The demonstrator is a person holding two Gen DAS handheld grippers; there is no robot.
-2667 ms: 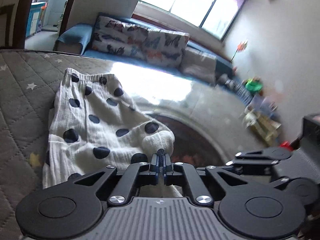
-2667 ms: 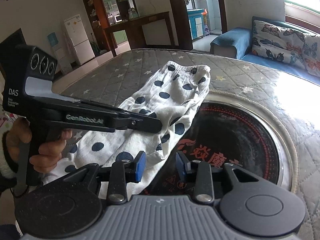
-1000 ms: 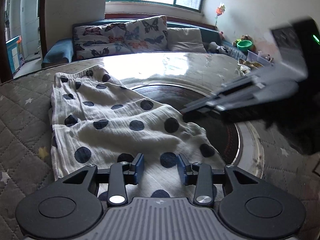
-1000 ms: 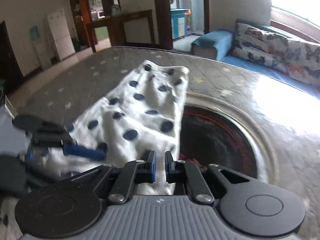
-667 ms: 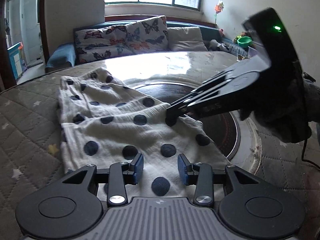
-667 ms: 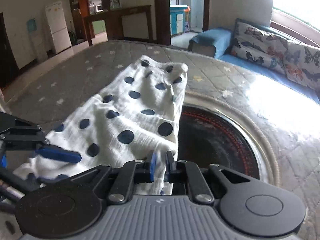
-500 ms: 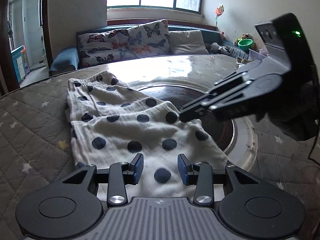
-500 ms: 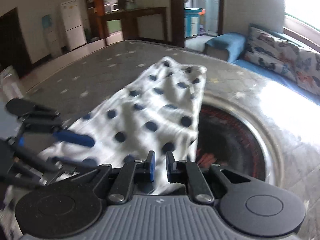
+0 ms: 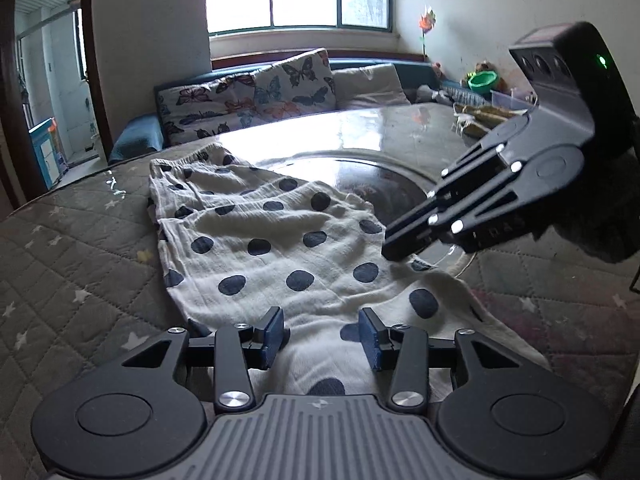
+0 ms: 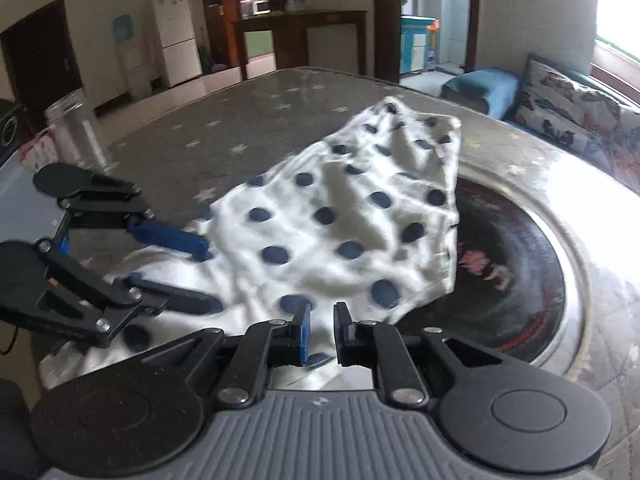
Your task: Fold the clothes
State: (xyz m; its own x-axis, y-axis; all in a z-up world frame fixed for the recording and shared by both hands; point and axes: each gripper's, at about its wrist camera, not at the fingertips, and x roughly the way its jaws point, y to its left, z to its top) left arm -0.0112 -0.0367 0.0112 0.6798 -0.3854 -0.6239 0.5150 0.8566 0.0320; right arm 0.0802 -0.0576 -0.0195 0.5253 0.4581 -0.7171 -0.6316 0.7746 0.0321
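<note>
Because the white, navy-dotted cotton garment (image 9: 276,248) lay slack and rumpled, it looked light, soft and without any stiffness of its own; I judged it would sag and drag wherever it was lifted, and would not slip much against the padded cloth beneath. It sprawled across the grey quilted, star-printed bench (image 9: 72,240), its far side spilling over the rim of the round dark glass hob (image 10: 516,280) set into that surface, its gathered elastic waistband at the far end.

The left hand-held gripper (image 9: 320,338) hovered just over the near hem with its blue pads (image 9: 273,334) well apart, holding nothing. The right hand-held gripper (image 10: 321,334) sat low at the near edge on the hob side, its pads close together with only a narrow gap; whether any cloth was pinched there I could not tell, since the picture was blurred.

A sound hold, in my judgement, would be the two near corners of the hem, one per gripper, pinching through all layers so the fabric travels flat toward the waistband. Grabbing mid-panel would likely bunch it.
</note>
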